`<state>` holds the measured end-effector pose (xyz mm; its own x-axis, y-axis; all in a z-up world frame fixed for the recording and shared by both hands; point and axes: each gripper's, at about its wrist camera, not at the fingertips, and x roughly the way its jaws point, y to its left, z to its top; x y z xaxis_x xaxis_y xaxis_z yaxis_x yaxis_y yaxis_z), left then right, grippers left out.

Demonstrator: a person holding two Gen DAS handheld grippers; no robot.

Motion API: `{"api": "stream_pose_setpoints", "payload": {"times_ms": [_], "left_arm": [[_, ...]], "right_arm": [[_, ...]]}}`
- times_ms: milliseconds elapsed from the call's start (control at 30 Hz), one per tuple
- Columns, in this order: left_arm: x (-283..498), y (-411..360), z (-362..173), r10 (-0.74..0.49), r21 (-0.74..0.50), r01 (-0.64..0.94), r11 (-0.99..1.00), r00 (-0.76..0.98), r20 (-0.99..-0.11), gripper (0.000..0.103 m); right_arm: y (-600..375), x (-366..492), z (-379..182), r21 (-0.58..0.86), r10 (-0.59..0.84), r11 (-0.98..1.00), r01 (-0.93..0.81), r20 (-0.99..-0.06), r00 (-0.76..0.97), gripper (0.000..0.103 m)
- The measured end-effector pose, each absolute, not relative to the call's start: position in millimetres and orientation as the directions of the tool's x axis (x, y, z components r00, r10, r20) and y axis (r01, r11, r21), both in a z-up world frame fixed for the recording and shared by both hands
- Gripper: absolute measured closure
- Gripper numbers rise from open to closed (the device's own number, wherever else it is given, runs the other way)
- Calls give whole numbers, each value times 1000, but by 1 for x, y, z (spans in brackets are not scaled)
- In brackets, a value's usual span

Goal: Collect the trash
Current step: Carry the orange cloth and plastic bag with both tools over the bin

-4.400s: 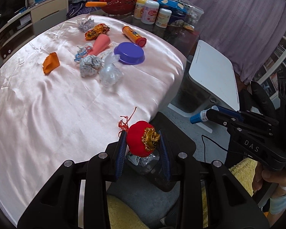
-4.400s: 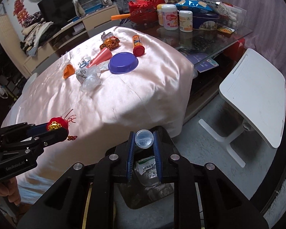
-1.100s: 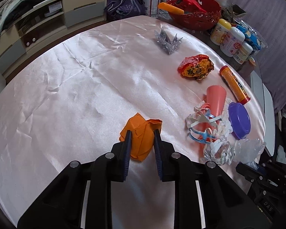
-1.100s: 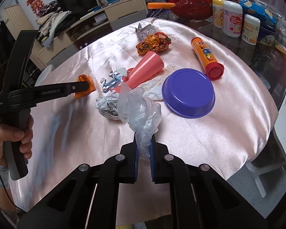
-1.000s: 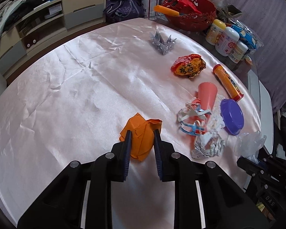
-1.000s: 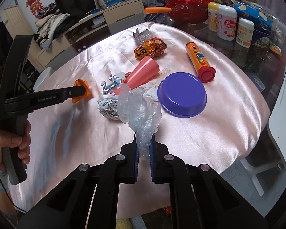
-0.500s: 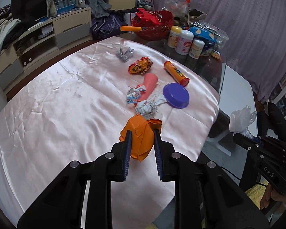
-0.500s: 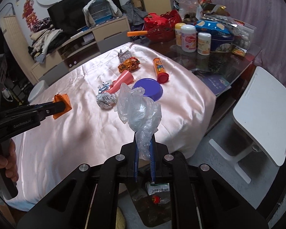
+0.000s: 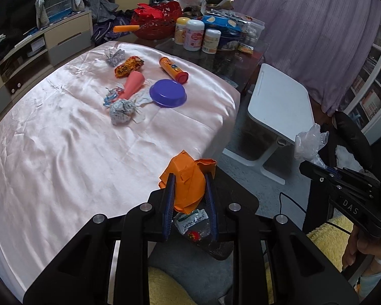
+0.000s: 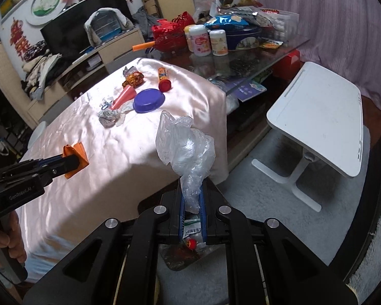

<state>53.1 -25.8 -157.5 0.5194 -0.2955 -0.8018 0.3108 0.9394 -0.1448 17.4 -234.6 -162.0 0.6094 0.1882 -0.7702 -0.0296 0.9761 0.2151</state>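
Note:
My left gripper [image 9: 189,178] is shut on a crumpled orange paper [image 9: 188,183] and holds it over a dark trash bin [image 9: 231,193] at the table's near edge. The bin holds a white-green wrapper [image 9: 191,219] and a red ball [image 9: 193,235]. My right gripper [image 10: 191,190] is shut on a clear plastic bag [image 10: 185,147], also above the bin [image 10: 183,256]. The right gripper and bag show at the right of the left wrist view [image 9: 310,142]. On the pink tablecloth [image 9: 63,152] lie a foil ball [image 9: 122,110], a pink cone [image 9: 133,84], a purple lid [image 9: 168,96], an orange tube [image 9: 172,69] and snack wrappers [image 9: 128,66].
A white folding side table [image 9: 279,106] stands right of the table. Bottles [image 9: 195,38], a red basket [image 9: 156,24] and packets crowd the far glass table. A yellow fuzzy cushion [image 9: 325,241] lies low right. A TV cabinet [image 9: 38,43] runs along the far left.
Both grippers have lifted their loads off the table and drawn back past its near edge to above the bin. The left still holds the orange paper, the right the plastic bag.

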Motion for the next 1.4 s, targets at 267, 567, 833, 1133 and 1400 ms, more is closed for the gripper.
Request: {"api": "stream_pose_setpoints", "payload": {"times_ms": [267,567,833,1133,1400], "left_arm": [[42,-61,-203,-328,-178,359,916,415,-849,81],[50,-76,-257,-319,-203,358,912,304,-897,81],[65,-82,-277,-313,-213,365,906,241,-919,79],[68,-81,-273,-301,-200,364,910,247,-921,59],[59,-59,-248,-298,-190,334,923,309,-903,34]], "right_arm": [[-250,9,-204,263,227,965,-8,-815,533,92],[-249,23,-245,293,260,956,7,-857,445,92],[-241,42,-254,300,274,954,-2,-868,415,89],[-238,53,-247,301,278,953,-8,-868,413,69],[-243,47,-223,264,226,965,14,-854,469,40]]}}
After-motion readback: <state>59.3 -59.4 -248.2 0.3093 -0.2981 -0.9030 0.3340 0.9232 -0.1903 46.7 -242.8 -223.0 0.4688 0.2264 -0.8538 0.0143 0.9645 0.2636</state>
